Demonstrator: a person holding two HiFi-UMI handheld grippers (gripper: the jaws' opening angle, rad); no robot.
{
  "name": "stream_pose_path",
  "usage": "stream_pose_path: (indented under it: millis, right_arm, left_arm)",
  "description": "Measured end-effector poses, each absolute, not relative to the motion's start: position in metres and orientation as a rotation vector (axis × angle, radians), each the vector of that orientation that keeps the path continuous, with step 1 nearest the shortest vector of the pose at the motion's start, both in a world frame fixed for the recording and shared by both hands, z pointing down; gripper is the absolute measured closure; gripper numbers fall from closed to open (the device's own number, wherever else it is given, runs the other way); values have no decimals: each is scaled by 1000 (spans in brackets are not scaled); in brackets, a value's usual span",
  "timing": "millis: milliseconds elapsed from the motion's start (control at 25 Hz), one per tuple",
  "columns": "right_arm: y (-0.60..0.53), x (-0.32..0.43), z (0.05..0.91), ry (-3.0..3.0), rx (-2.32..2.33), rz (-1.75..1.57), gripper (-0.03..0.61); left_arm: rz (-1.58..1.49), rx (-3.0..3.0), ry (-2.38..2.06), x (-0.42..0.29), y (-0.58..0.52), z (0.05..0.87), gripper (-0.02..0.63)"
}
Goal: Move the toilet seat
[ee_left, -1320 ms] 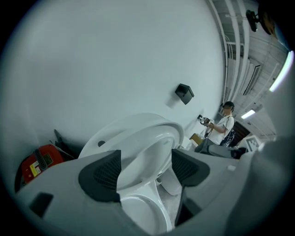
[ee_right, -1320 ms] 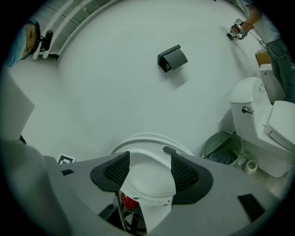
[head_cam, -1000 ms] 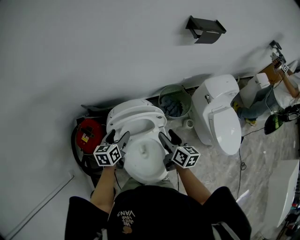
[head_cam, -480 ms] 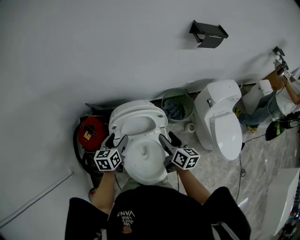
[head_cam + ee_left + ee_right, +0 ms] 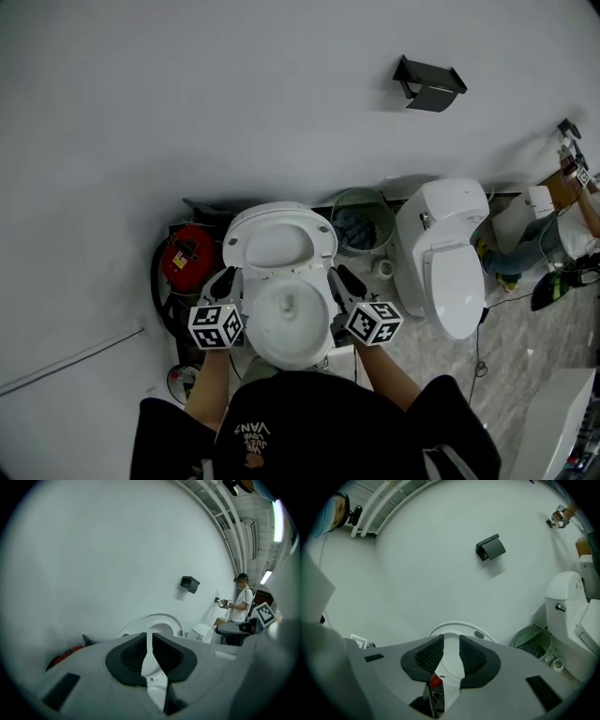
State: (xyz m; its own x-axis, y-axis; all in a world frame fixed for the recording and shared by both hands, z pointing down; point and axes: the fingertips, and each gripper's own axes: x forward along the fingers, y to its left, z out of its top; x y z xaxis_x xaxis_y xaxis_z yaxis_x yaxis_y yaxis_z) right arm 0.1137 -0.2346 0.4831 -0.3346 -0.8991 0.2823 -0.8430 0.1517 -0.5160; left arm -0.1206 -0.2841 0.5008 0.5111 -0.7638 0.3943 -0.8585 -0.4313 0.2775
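Observation:
A white toilet stands against the wall with its seat [image 5: 279, 246] tipped up over the bowl [image 5: 289, 326]. My left gripper [image 5: 230, 278] is at the seat's left side and my right gripper [image 5: 339, 279] at its right side. Both pairs of jaws are closing. In the left gripper view the left gripper [image 5: 149, 641] has a thin white edge of the seat [image 5: 154, 623] pinched between its dark pads. In the right gripper view the right gripper [image 5: 451, 648] holds a wider white strip of the seat [image 5: 459, 629] the same way.
A red appliance [image 5: 187, 258] sits on the floor left of the toilet. A wire bin [image 5: 361, 217] and a second white toilet [image 5: 450, 253] stand to the right. A black holder [image 5: 429, 82] is on the wall. A person [image 5: 241, 604] stands far right.
Both grippers' fingers have drawn together onto the sides of the seat. The head view has shifted a little, so the toilet sits slightly further right in it.

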Motion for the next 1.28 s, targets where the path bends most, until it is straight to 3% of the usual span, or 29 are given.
stream_pose_path:
  millis: [120, 240, 1280]
  right_arm:
    - [-231, 113, 475, 2354, -1728, -899, 519]
    - [-226, 110, 467, 2396, -1692, -867, 577]
    - [-150, 100, 396, 2727, -1279, -662, 578]
  left_arm:
    - [255, 2314, -1372, -121, -270, 489, 612]
    - [230, 2338, -1370, -118, -253, 478, 612]
    - [233, 2405, -1524, -78, -126, 417, 612]
